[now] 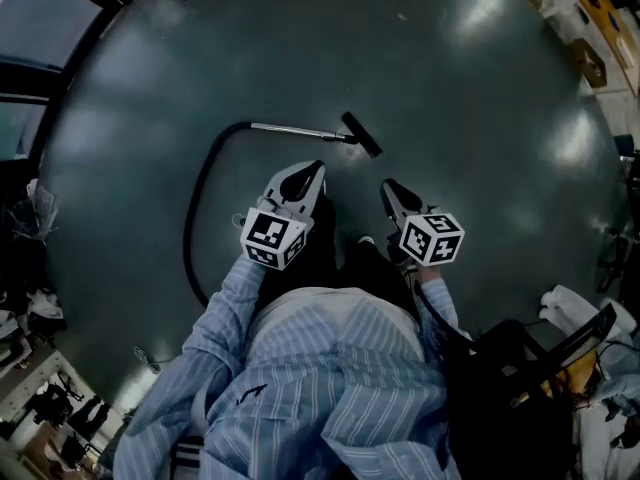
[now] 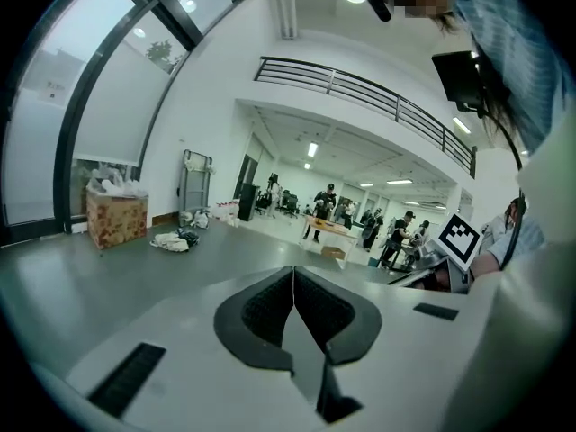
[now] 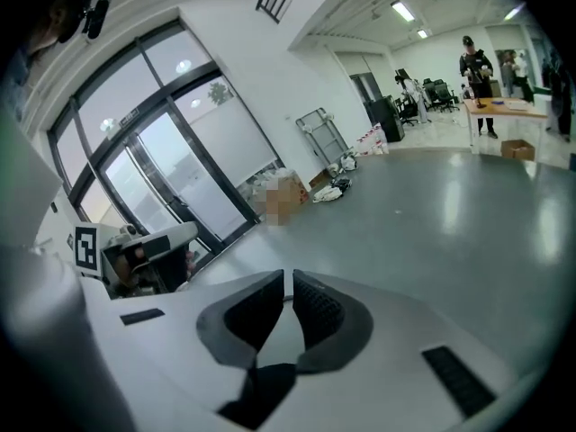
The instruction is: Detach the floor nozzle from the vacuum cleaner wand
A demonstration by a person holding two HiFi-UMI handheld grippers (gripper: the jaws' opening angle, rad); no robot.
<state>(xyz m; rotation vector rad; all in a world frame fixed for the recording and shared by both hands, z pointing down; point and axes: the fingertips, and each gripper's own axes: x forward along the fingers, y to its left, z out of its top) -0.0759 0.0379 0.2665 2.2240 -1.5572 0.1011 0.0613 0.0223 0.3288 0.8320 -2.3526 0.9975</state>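
In the head view a silver vacuum wand [image 1: 295,131] lies on the grey floor, with a black floor nozzle [image 1: 361,134] on its right end and a black hose [image 1: 200,203] curving off to the left. My left gripper [image 1: 313,168] hovers below the wand, jaws shut, nothing in them. My right gripper [image 1: 386,186] hangs to the right, a little nearer me, also shut and empty. Both gripper views look across the hall; the left gripper [image 2: 293,270] and right gripper [image 3: 288,274] show closed jaws there, and the vacuum is not visible.
A black chair [image 1: 530,363] stands at my right. Clutter lines the floor's left edge [image 1: 35,218]. A cardboard box [image 2: 116,216] and a bundle of rags [image 2: 174,239] sit by the glass wall, and people stand round a distant table [image 2: 331,229].
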